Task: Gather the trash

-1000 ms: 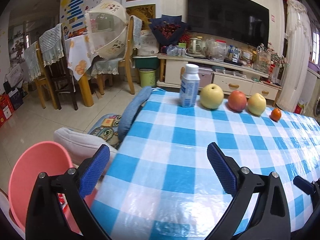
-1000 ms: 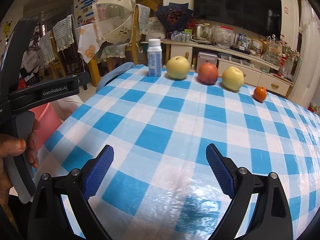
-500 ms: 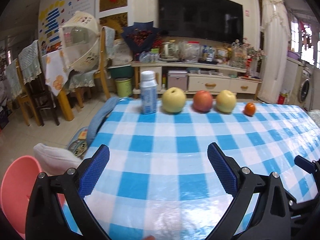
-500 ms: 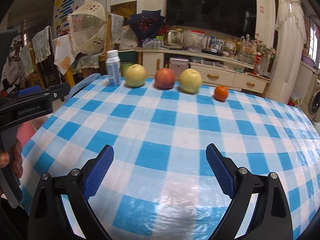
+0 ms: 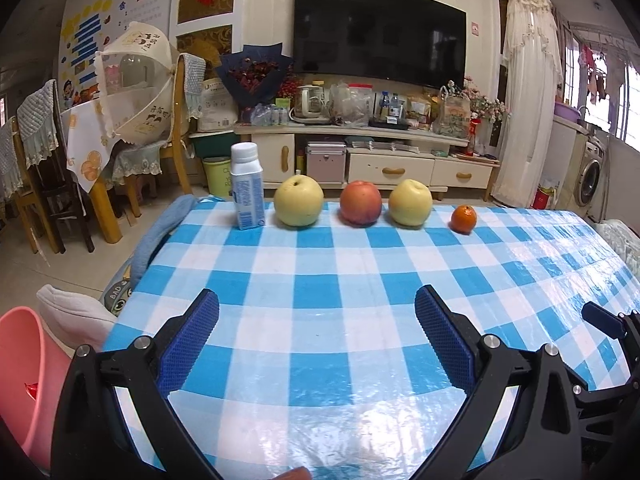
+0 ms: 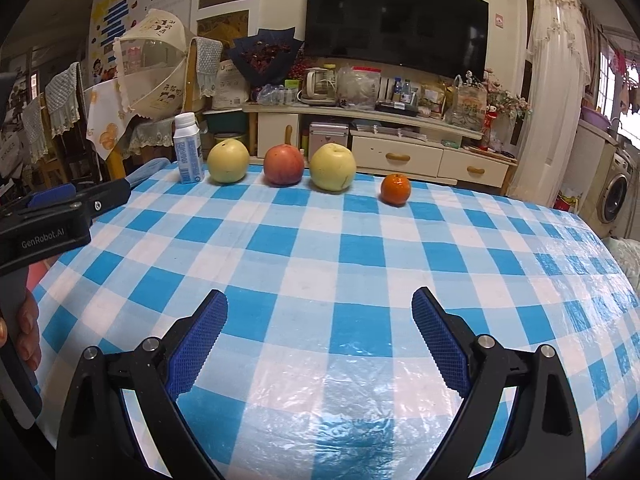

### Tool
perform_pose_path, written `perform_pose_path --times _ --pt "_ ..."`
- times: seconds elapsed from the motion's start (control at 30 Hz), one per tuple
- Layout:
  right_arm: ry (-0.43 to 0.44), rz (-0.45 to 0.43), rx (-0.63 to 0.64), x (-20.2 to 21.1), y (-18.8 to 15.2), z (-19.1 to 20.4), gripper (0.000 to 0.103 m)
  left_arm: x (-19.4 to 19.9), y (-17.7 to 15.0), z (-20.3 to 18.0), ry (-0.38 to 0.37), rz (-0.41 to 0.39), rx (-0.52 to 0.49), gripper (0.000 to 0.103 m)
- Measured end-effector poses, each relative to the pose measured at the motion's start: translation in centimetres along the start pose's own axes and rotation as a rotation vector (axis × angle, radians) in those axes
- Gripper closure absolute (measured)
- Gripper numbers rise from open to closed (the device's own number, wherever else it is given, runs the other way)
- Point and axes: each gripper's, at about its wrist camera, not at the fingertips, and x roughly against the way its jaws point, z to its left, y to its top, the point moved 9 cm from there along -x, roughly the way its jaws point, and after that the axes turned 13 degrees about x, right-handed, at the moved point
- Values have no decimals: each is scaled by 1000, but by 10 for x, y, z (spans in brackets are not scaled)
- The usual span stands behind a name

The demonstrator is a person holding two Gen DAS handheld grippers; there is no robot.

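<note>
A white and blue milk carton (image 5: pixel 247 188) (image 6: pixel 188 150) stands upright at the far left end of a row on the blue checked tablecloth (image 5: pixel 340 280). To its right sit a yellow pear (image 5: pixel 299 200), a red apple (image 5: pixel 361 203), a second yellow pear (image 5: pixel 410 203) and a small orange (image 5: pixel 464 219). My left gripper (image 5: pixel 316 322) hangs open over the near part of the table, nothing between its blue pads. My right gripper (image 6: pixel 319 326) is open too and holds nothing. A pink bin (image 5: pixel 24 376) stands on the floor at the table's left.
A grey cushion (image 5: pixel 72 314) and a blue cloth (image 5: pixel 160 232) lie at the table's left edge. The left gripper's body (image 6: pixel 52 220) shows at the left of the right wrist view, a hand (image 6: pixel 24 332) on it. A TV cabinet and dining chairs stand behind.
Both cameras have swung to the right and squared up to the table. The row of fruit and the carton now sits centred, and the pink bin has slid toward the left edge.
</note>
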Motion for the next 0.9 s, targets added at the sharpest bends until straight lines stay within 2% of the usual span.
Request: perform_pose_path --times 0.6,0.9 --pt "-61 7 -23 1 -14 -38 11 -8 -27 -54 -63 44 -60 4" --pt "-78 13 -11 1 -20 -46 11 -8 -33 -66 -62 41 -76 4"
